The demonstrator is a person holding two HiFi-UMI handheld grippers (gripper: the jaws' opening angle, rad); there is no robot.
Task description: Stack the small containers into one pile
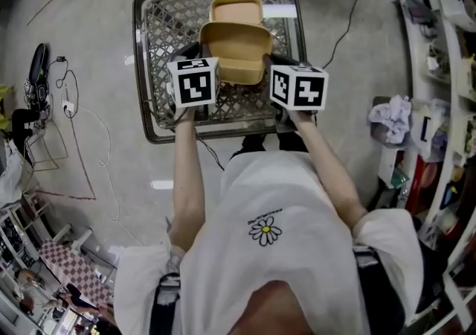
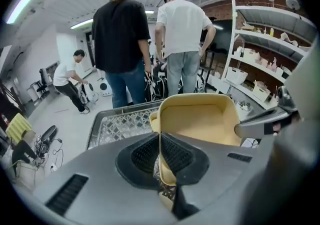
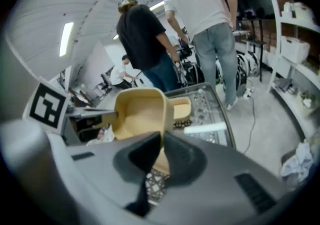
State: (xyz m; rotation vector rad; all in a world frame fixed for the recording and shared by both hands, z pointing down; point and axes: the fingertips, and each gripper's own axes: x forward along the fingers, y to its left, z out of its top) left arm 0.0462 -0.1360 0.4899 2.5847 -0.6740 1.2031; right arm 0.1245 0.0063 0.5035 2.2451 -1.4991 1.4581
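Left claw point(image 2: 160, 145) and right claw point(image 3: 162, 150) pinch opposite walls of one tan container point(image 2: 200, 119).

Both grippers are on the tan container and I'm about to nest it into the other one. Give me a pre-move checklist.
1. Left gripper clamped on held container wall: ok.
2. Right gripper clamped on opposite wall: ok.
3. Held container empty: ok.
4. Second container open side up on mesh tray: ok.
5. Held container centred over second container: not ok, it sits nearer the person.
6. Height above mesh tray: cannot tell.
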